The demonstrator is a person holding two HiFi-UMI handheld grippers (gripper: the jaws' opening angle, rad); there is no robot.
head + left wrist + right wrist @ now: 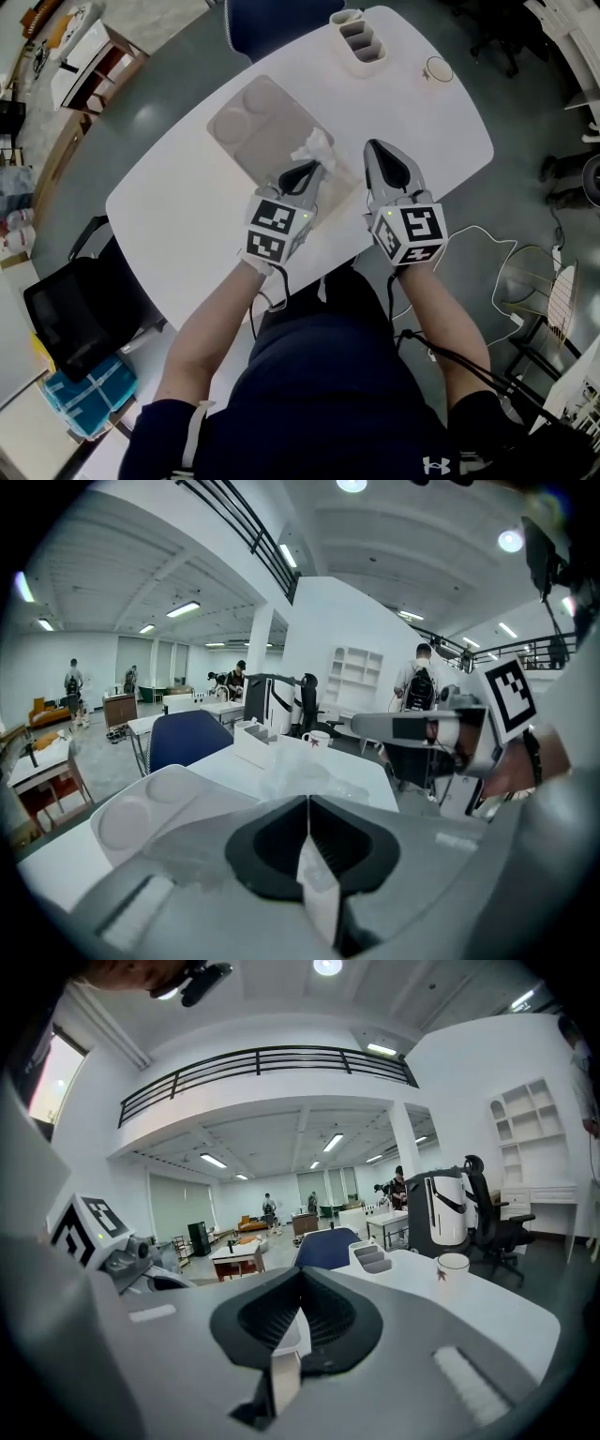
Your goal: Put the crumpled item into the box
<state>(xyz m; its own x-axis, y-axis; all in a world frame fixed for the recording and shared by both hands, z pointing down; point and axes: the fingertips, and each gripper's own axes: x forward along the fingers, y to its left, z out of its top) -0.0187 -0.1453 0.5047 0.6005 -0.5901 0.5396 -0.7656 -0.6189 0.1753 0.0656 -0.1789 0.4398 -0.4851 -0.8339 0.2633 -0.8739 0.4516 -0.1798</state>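
Observation:
A crumpled white tissue-like item [315, 147] sits at the tip of my left gripper [315, 166], over the near right part of a clear plastic box [253, 122] that lies flat on the white table. In the left gripper view the jaws are together with the crumpled item [298, 772] bunched right at their tip, and the box [141, 808] with its round recesses is to the left. My right gripper [373, 147] hovers beside it to the right, shut, with nothing in it; its jaws meet in the right gripper view [302, 1274].
A white divided organizer [361, 42] and a white cup [438, 68] stand at the table's far end. A blue chair [272, 23] is behind the table. A black chair [80, 309] and cables on the floor flank the person.

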